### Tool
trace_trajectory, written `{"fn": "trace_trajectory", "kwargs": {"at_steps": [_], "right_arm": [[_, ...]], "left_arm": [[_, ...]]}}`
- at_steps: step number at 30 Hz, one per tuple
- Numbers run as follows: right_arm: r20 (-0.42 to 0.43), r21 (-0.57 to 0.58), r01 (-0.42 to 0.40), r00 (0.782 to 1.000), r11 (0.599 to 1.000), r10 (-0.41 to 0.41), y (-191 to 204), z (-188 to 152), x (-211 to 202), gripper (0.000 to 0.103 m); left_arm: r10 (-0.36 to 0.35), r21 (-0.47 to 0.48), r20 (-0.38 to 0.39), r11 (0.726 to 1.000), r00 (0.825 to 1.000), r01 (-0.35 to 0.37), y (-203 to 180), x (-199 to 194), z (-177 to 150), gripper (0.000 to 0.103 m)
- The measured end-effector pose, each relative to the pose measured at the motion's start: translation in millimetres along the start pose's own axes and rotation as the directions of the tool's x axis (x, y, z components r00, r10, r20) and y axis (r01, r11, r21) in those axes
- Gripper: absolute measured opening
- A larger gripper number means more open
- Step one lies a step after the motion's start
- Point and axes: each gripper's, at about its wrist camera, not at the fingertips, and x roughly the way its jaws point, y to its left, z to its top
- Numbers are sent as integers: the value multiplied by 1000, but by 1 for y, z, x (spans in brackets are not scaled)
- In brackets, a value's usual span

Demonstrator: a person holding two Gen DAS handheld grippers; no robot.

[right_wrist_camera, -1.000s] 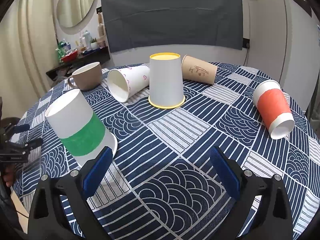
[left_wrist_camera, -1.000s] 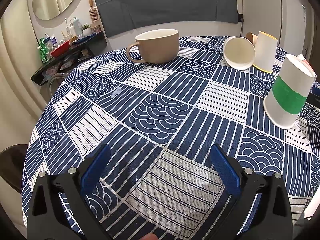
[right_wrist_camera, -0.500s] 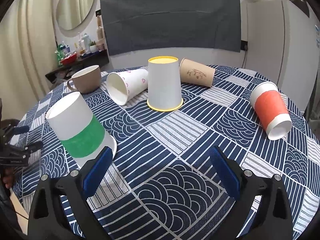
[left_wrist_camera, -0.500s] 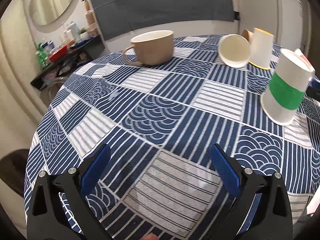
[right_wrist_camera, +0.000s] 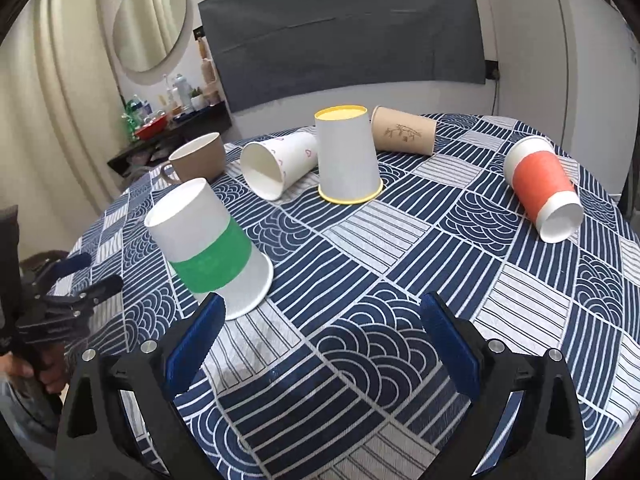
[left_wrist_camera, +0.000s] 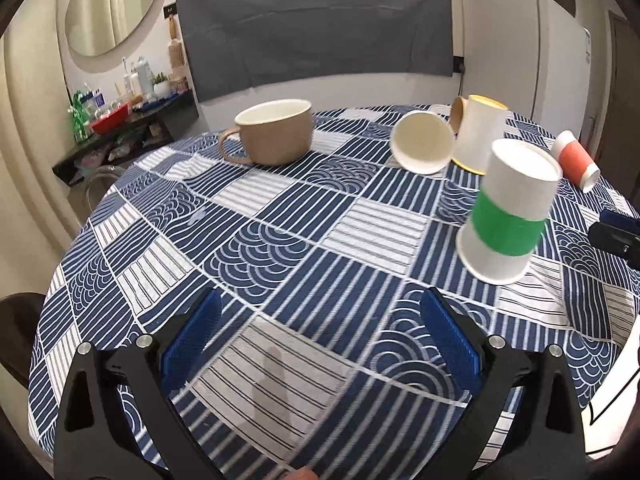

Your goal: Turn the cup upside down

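1. Left wrist view: my left jaws [left_wrist_camera: 320, 334] stand wide apart and hold nothing, hovering low over the near edge of the counter [left_wrist_camera: 280, 240].
2. The green-banded cup [left_wrist_camera: 510, 212] sits mouth-down toward the right edge of the counter, well apart from my left jaws. It is white paper with a broad green band around the middle, and its closed base faces up. It looks tilted in this fisheye; I cannot tell if the rim lies fully flat.
3. A tan mug [left_wrist_camera: 272, 132] stands upright near the far edge. I judge it the only vessel that is upright, so it may be next to flip, though the task does not say which.
4. Right wrist view: my right jaws [right_wrist_camera: 320, 334] are also spread wide and empty, with the green-banded cup [right_wrist_camera: 210, 246] just beyond the left fingertip, not touching it.
5. Behind it a yellow-rimmed cup [right_wrist_camera: 348, 156] rests mouth-down near the counter's middle, between a heart-print cup [right_wrist_camera: 280, 166] and a brown cup [right_wrist_camera: 404, 134], both on their sides.
6. An orange-banded cup [right_wrist_camera: 542, 188] lies on its side toward the right edge, mouth toward me.
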Motion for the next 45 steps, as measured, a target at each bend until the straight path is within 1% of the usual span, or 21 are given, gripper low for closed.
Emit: {"fn": "trace_trajectory", "kwargs": {"at_steps": [2,7,10,12,14,18,20,22,23,26,32,45], "right_arm": [[16,-9,18,1000,1000,-18,3,-3,-6,94],[62,-14,61,996,998,-60,13,-13,-21,94],[100,-29,116,989,993,-113,22,-25,-29,94],[114,-37,150,983,988,-145,25,-31,-33,94],[126,-37,155,981,987,-149,28,-37,-38,94],[163,-43,172,973,984,-163,34,-45,-51,94],[170,-40,156,974,987,-147,35,-47,-55,95],[160,-26,123,980,992,-118,34,-49,-56,95],[155,-24,121,981,992,-115,35,-50,-55,95],[148,-22,130,981,991,-126,35,-50,-53,95],[148,-35,133,981,991,-126,37,-48,-54,95],[160,-62,119,981,991,-108,45,-45,-55,95]], "left_arm": [[3,-5,13,1000,1000,-3,-6,-5,-1,97],[-30,-54,32,998,999,32,-17,-20,-7,97],[-24,-67,66,997,998,29,-25,-28,-14,97],[-36,-82,64,996,997,41,-28,-30,-18,97],[-49,-89,55,995,997,54,-30,-31,-21,97],[-15,-73,59,997,998,19,-38,-36,-28,97],[-20,-73,60,997,998,24,-39,-38,-31,97],[-17,-73,63,997,998,22,-41,-41,-33,97],[-14,-72,62,997,998,19,-40,-41,-33,97],[-7,-79,66,997,998,12,-39,-43,-32,97],[-18,-66,66,998,998,22,-41,-43,-30,97],[-14,-66,84,998,996,19,-39,-47,-27,97]]}}
